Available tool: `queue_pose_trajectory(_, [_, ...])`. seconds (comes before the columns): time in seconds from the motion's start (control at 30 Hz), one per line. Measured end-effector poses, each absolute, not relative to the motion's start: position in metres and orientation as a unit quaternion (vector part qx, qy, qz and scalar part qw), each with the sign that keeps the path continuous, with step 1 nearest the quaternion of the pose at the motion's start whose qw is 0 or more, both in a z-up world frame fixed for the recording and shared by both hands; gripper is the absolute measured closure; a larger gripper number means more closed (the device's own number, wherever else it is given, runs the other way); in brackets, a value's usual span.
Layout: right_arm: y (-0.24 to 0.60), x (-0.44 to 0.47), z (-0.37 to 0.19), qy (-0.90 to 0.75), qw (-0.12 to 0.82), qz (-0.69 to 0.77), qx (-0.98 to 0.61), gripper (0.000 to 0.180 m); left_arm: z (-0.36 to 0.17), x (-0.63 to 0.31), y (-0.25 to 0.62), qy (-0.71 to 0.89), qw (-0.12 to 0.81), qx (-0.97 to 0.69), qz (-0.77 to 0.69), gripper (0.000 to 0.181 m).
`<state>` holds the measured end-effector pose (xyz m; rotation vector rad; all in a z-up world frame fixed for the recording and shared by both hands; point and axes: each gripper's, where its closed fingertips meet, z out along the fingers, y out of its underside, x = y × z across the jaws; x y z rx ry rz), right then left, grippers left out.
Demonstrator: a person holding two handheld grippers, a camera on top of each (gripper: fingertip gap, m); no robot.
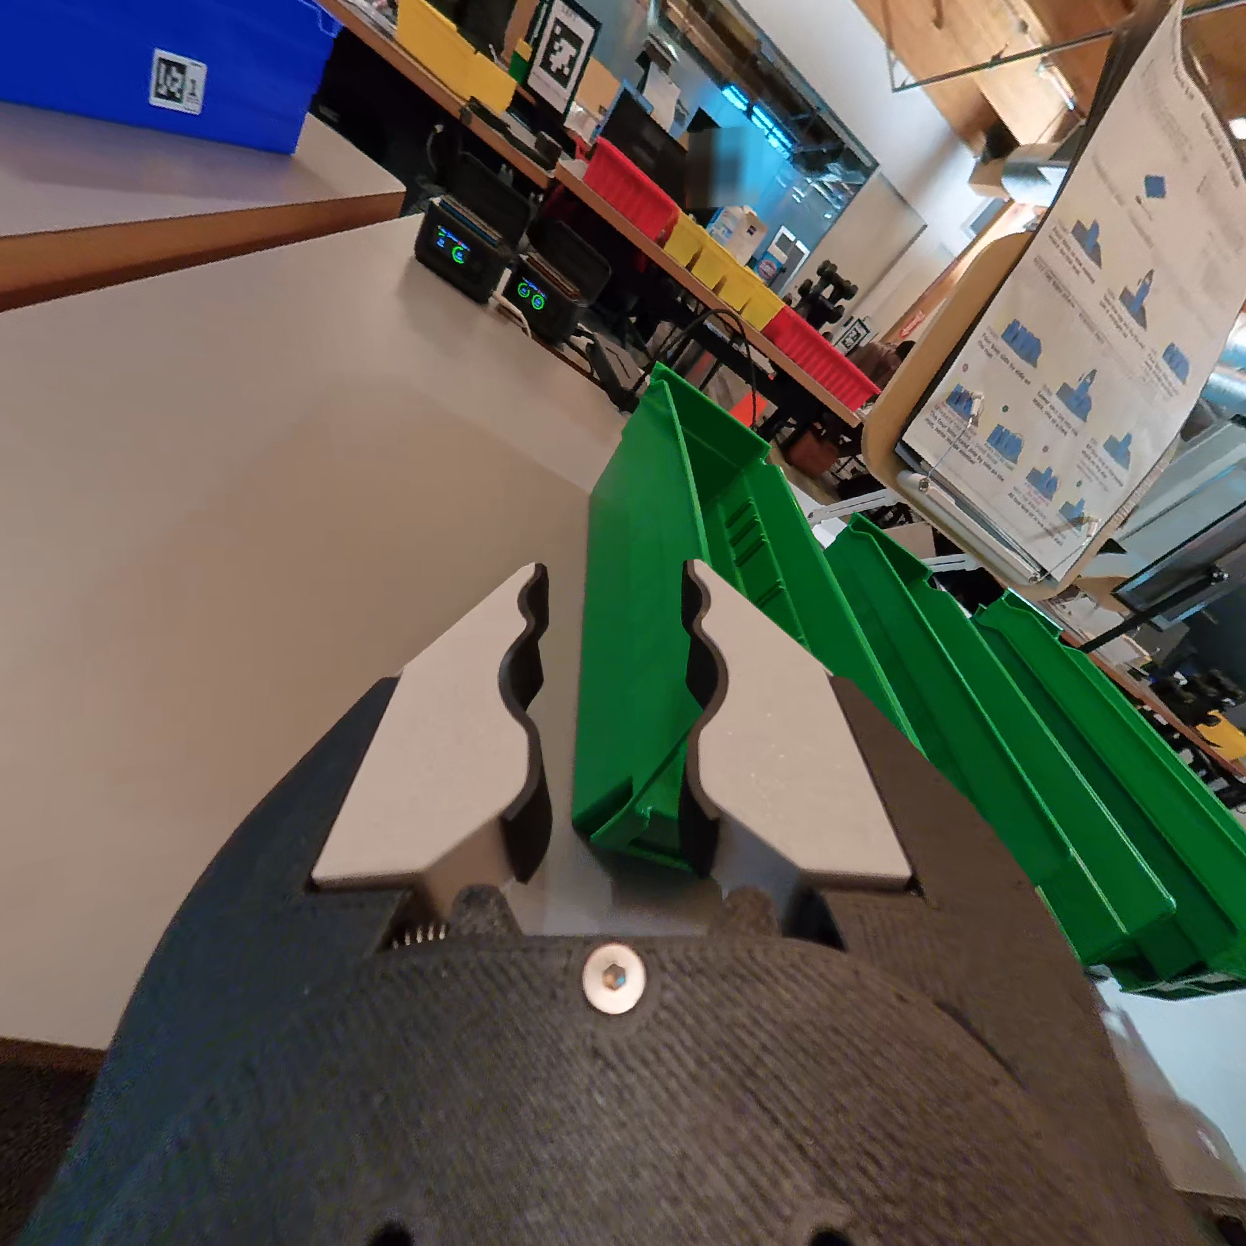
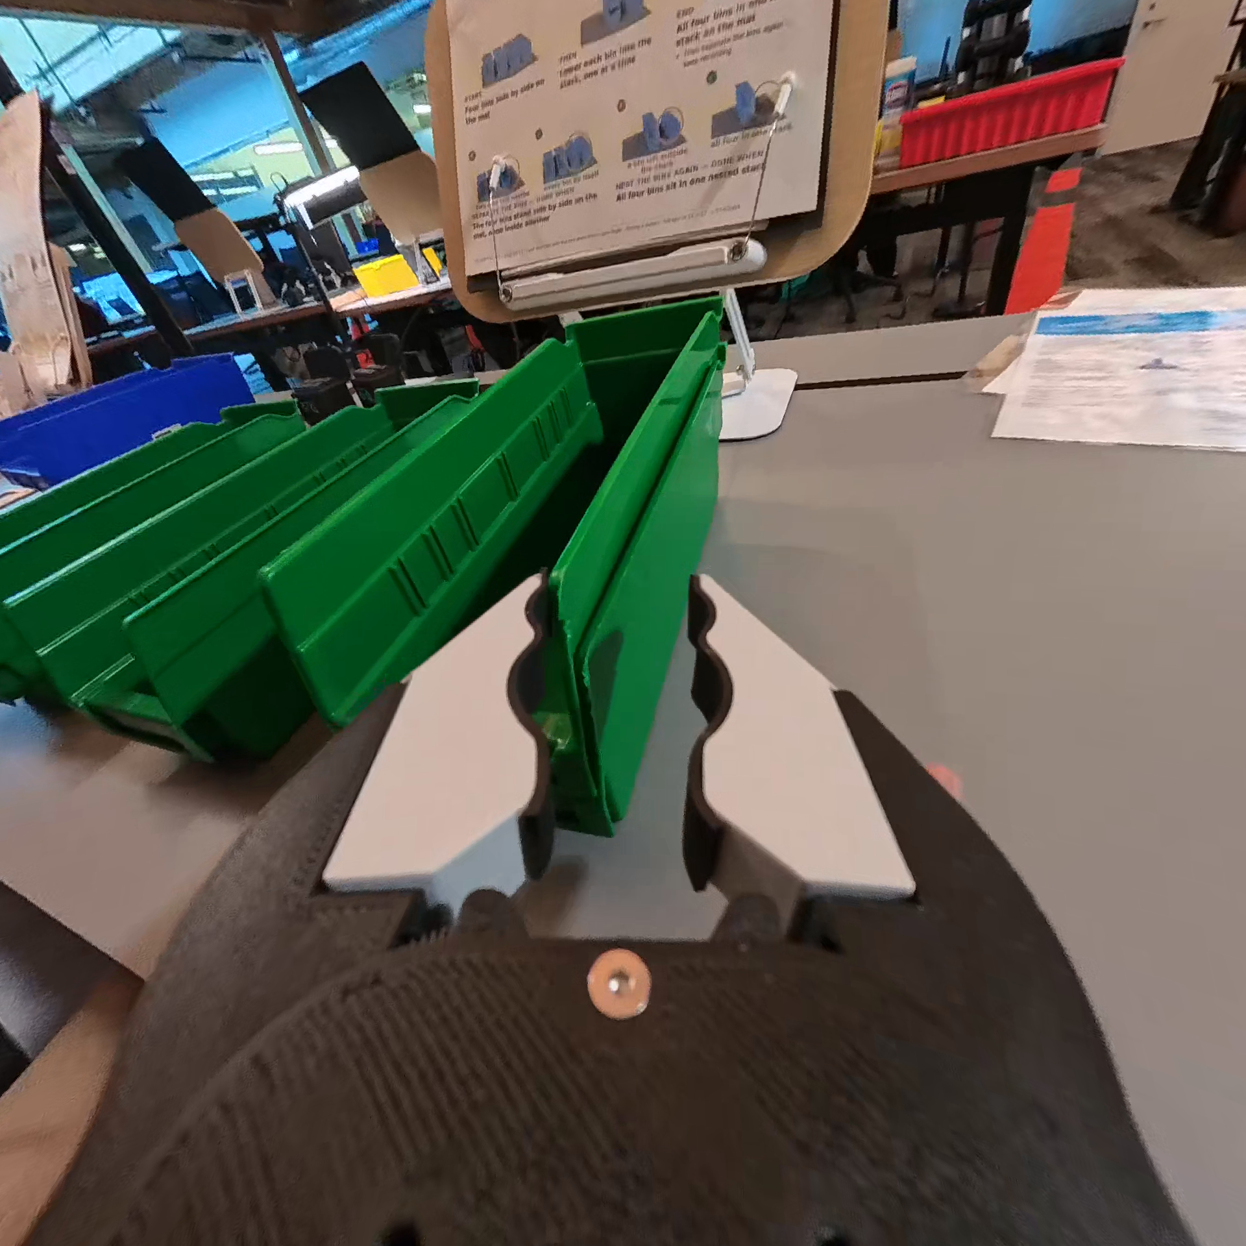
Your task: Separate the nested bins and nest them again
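Several long green bins stand side by side on the grey table (image 1: 270,506). In the left wrist view my left gripper (image 1: 613,573) is open and straddles the left wall of the leftmost bin (image 1: 634,539) at its near end. The wall touches the right finger, and two more bins (image 1: 957,674) lie to the right. In the right wrist view my right gripper (image 2: 619,583) is open and straddles the right wall of the rightmost bin (image 2: 647,485). That wall rests against the left finger, and this bin leans over. The other bins (image 2: 202,539) lie to its left.
An instruction sheet on a clipboard stand (image 2: 640,135) stands just behind the bins. A blue bin (image 1: 135,61) sits at the far left. Two black charger boxes (image 1: 465,256) sit at the table's back edge. Papers (image 2: 1133,377) lie at the right.
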<state>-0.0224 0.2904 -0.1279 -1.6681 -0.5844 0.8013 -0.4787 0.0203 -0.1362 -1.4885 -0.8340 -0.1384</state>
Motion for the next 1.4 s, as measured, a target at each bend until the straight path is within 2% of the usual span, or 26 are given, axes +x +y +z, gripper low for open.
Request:
queue_pose_trajectory(0.13, [0.292, -0.030, -0.140, -0.245, 0.551, 0.321, -0.730, 0.135, -0.140, -0.480, 0.014, -0.377, 0.651, -0.656, -0.061, 0.142])
queue_pose_trajectory(0.27, [0.299, -0.035, -0.153, -0.241, 0.541, 0.297, -0.749, 0.139, -0.140, -0.482, 0.011, -0.382, 0.651, -0.654, -0.059, 0.142])
queue_pose_trajectory(0.33, [0.298, -0.042, -0.158, -0.244, 0.520, 0.318, -0.754, 0.121, -0.141, -0.482, 0.012, -0.382, 0.649, -0.655, -0.060, 0.142])
queue_pose_trajectory(0.37, [0.298, -0.044, -0.159, -0.241, 0.514, 0.329, -0.755, 0.118, -0.142, -0.481, 0.013, -0.382, 0.647, -0.657, -0.060, 0.141])
queue_pose_trajectory(0.47, [0.295, -0.050, -0.159, -0.247, 0.493, 0.366, -0.750, 0.136, -0.143, -0.481, 0.014, -0.380, 0.644, -0.662, -0.054, 0.142])
queue_pose_trajectory(0.53, [0.296, -0.048, -0.159, -0.251, 0.491, 0.364, -0.751, 0.157, -0.142, -0.481, 0.014, -0.380, 0.644, -0.662, -0.051, 0.142])
queue_pose_trajectory(0.57, [0.298, -0.047, -0.159, -0.258, 0.494, 0.356, -0.750, 0.160, -0.142, -0.481, 0.014, -0.381, 0.644, -0.662, -0.051, 0.142])
queue_pose_trajectory(0.9, [0.310, -0.030, -0.158, -0.199, 0.458, 0.400, -0.769, 0.172, -0.140, -0.483, 0.011, -0.386, 0.649, -0.654, -0.052, 0.142])
queue_pose_trajectory(1.07, [0.303, -0.032, -0.154, -0.201, 0.443, 0.418, -0.767, 0.171, -0.139, -0.484, 0.011, -0.387, 0.650, -0.652, -0.051, 0.142])
queue_pose_trajectory(1.4, [0.281, -0.035, -0.091, -0.208, 0.490, 0.453, -0.715, 0.172, -0.139, -0.486, 0.008, -0.392, 0.653, -0.647, -0.053, 0.142])
